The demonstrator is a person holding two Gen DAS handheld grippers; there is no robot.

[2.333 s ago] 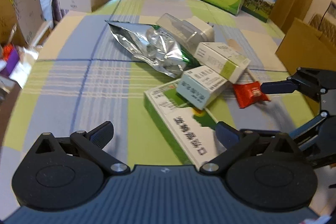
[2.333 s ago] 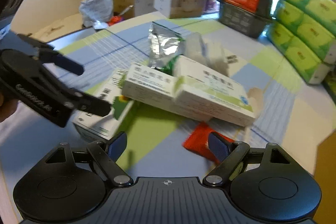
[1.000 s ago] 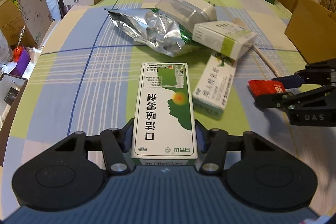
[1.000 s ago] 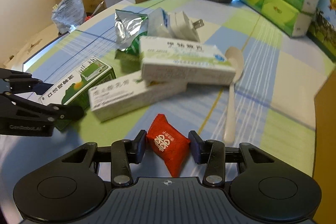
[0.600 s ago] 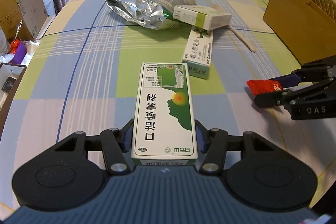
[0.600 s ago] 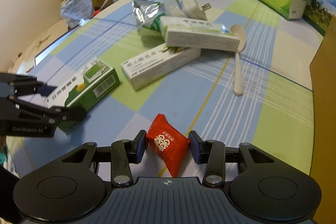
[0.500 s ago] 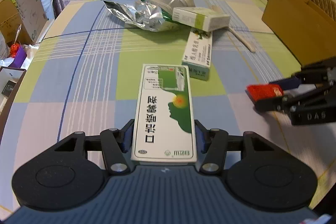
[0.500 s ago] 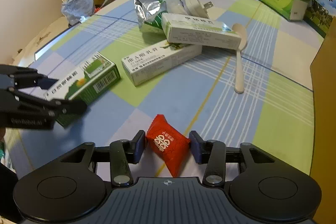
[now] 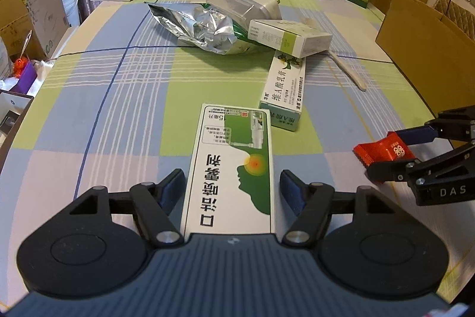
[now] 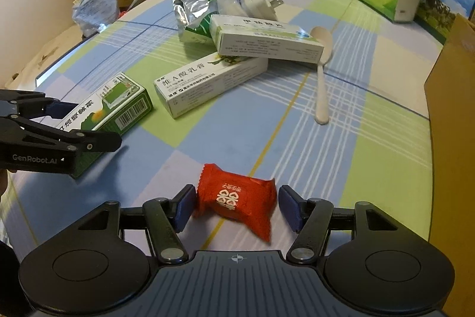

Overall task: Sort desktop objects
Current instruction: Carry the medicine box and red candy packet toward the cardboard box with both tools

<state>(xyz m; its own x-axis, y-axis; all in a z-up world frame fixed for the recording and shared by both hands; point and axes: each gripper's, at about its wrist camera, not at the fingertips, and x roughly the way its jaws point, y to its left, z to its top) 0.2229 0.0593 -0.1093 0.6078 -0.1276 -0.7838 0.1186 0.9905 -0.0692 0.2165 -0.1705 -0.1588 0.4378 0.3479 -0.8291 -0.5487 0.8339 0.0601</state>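
Note:
A green and white medicine box (image 9: 234, 165) lies flat on the checked tablecloth (image 9: 118, 109) between the fingers of my left gripper (image 9: 232, 184), which is open, with narrow gaps on both sides. From the right wrist view the same box (image 10: 115, 109) rests on the cloth inside the left gripper (image 10: 93, 124). A red wrapped candy (image 10: 236, 199) lies between the spread pads of my right gripper (image 10: 237, 198), which is open. In the left wrist view the candy (image 9: 383, 152) sits between the right gripper's (image 9: 384, 153) fingers.
Mid-table lie a long white box (image 9: 286, 88), a second white and green box (image 9: 288, 37), a silver foil bag (image 9: 204, 28), a plug adapter (image 9: 258, 3) and a pale spoon (image 10: 322, 73). A brown cardboard box (image 9: 421, 34) stands at the right edge. Cartons line the far end.
Both grippers have opened. The medicine box has been let go onto the cloth in the left gripper, and the candy now lies loose between the right pads.

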